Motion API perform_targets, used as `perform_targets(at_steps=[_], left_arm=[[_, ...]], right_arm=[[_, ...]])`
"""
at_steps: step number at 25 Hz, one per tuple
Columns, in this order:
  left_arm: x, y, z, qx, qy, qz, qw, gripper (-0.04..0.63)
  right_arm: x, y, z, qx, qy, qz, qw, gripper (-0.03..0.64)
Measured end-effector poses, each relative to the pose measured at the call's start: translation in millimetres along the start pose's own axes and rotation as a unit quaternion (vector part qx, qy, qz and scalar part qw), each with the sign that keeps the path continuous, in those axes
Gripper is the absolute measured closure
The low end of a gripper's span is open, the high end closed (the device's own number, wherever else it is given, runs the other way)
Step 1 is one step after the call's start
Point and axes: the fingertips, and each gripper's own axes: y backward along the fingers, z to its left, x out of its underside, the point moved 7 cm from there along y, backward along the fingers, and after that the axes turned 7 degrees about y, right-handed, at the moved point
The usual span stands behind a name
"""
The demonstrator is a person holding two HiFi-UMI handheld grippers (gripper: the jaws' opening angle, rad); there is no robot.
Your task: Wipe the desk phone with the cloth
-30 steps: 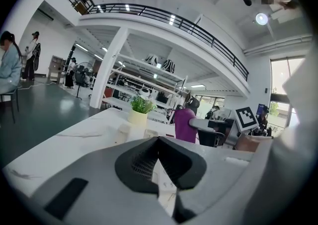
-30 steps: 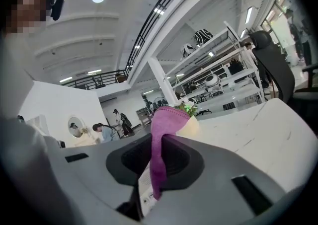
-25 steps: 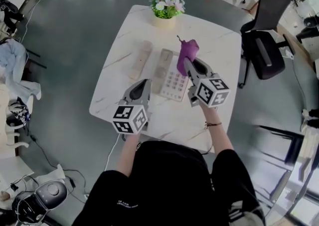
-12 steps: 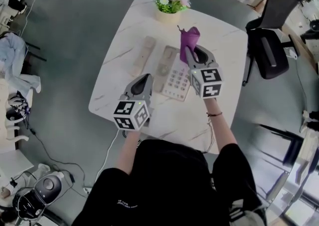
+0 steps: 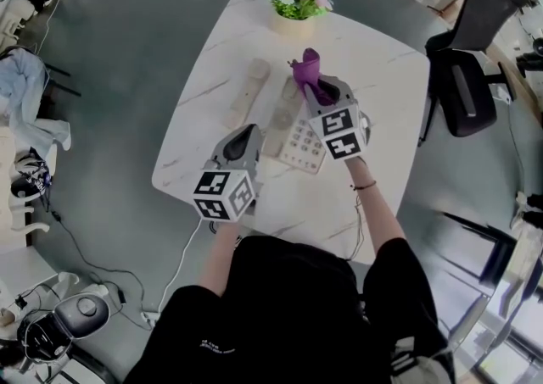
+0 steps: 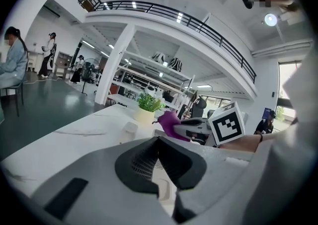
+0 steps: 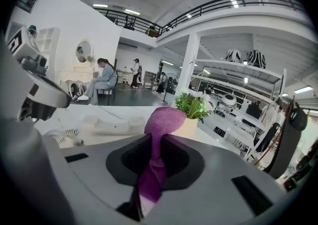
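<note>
While the head view looks down on both tools over the table (image 5: pixel 386 77), only each gripper's own view settles the jaws. The right gripper (image 5: pixel 312 86) is clamped on the purple cloth (image 5: pixel 304 67): its view shows the fabric pinched between the jaws and bunched up above them. The left gripper (image 5: pixel 247 131) has its jaws pressed together with nothing between them.

From above, the phone (image 5: pixel 303 143) lies near the table's middle, its keypad just beside the right gripper's marker cube. The handset (image 5: pixel 246 94) lies off its cradle on the marble to the left. The cloth stands over the phone's far end (whether it touches the phone, no view tells).

The right gripper view adds a coiled cord (image 7: pixel 67 134) beside the handset, which the head view does not make out. It also shows the plant (image 7: pixel 191 107) right behind the cloth. The left gripper view looks low across the tabletop and catches the right gripper side-on.

The left gripper hangs over the near left part of the table, close to that edge. Bare marble lies right of the phone and in the near right part. The plant sits at the far edge. A chair (image 5: pixel 462 94) stands beyond the right edge, apart from the table.
</note>
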Motion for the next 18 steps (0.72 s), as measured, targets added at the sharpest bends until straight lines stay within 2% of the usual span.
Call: perform_targets(at_steps=[7,18], left_arm=[[1.5,0.1,1.6,-0.001,0.003,0.0,1.0,0.597],[0.9,4.0,-2.3,0.005,0.004,-0.001,1.0,0.597]], right_arm=[[8.5,-11.3,15.8,-0.045,0.013,0.041,0.998,0.58],[8.8,-8.9,24.4,-0.057,0.007,0.048,0.997,0.58]])
